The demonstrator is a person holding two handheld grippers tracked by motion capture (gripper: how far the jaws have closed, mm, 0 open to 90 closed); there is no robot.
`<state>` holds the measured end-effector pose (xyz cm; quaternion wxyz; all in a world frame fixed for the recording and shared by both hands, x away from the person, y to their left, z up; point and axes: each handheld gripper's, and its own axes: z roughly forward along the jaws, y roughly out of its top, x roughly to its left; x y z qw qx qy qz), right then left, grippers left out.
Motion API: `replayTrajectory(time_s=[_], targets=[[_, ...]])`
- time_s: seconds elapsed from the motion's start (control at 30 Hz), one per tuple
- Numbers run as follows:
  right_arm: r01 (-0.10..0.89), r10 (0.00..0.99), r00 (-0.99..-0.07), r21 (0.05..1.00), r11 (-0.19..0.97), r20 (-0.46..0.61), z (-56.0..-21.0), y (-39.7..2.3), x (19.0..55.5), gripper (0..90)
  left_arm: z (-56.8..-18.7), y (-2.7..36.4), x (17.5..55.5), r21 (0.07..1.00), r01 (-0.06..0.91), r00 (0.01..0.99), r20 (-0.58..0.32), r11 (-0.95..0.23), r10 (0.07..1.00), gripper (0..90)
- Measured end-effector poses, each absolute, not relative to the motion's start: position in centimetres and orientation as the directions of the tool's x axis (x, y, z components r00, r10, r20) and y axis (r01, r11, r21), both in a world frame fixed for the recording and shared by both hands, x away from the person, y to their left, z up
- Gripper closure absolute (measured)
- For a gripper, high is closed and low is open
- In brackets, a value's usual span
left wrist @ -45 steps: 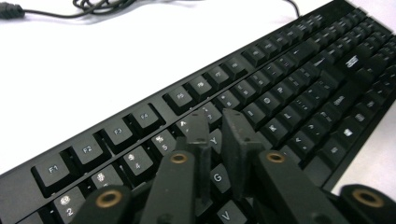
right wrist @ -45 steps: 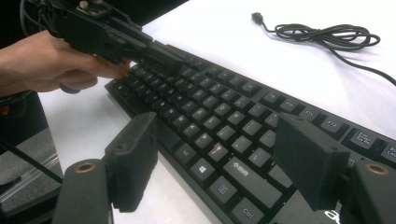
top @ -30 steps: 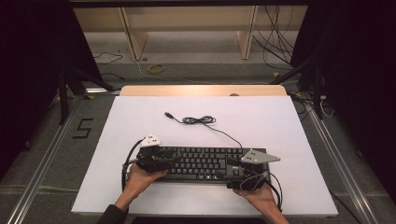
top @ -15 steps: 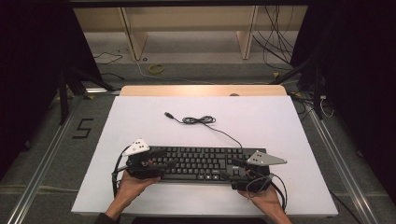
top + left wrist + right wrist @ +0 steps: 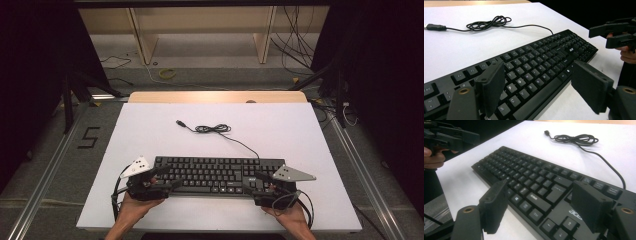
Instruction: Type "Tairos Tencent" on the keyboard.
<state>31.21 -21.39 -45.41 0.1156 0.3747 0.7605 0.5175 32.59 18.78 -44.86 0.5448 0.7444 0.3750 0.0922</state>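
Lying flat on the white tabletop (image 5: 150, 125), the keyboard (image 5: 215, 175) sits near the person's edge, its long side parallel to that edge. Its cable (image 5: 215, 129) runs from the far right part of the keyboard to a loose coil beyond the keyboard, and the plug (image 5: 180, 122) rests to the left of that coil, well apart from the keyboard.

At the left end of the keyboard is the left claw (image 5: 167, 177), held by the left hand (image 5: 135, 207). Its jaws have just been opening and now stand wide apart. In the left gripper view one jaw is above the keys at that end and the other is past the near edge of the keyboard, over the tabletop; neither pad presses on the keyboard.

At the right end of the keyboard is the right claw (image 5: 257, 181), held by the right hand (image 5: 290, 215). Its jaws are also apart. In the right gripper view one jaw is over the tabletop beside the near edge of the keyboard, and the other is above the keys near the printed logo. I cannot tell if that pad touches the keys.
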Motion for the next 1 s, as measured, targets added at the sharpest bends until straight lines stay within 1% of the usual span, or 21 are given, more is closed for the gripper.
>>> replayTrajectory(time_s=[0.43, 0.57, 1.0], targets=[[0.438, 0.706, -0.679, 0.883, 0.172, 0.199, -45.8, -22.9, 30.1, 29.6, -45.8, 19.3, 31.4, 0.881, 0.456, 0.706, -0.272, -0.125, 0.654, 24.4], [0.433, 0.705, -0.682, 0.884, 0.177, 0.193, -46.0, -22.9, 29.8, 29.2, -45.9, 19.5, 31.2, 0.886, 0.452, 0.701, -0.28, -0.105, 0.656, 23.5], [0.431, 0.708, -0.68, 0.886, 0.174, 0.192, -46.0, -23.0, 29.9, 28.9, -45.9, 19.6, 31.4, 0.889, 0.447, 0.696, -0.273, -0.104, 0.664, 23.3]])
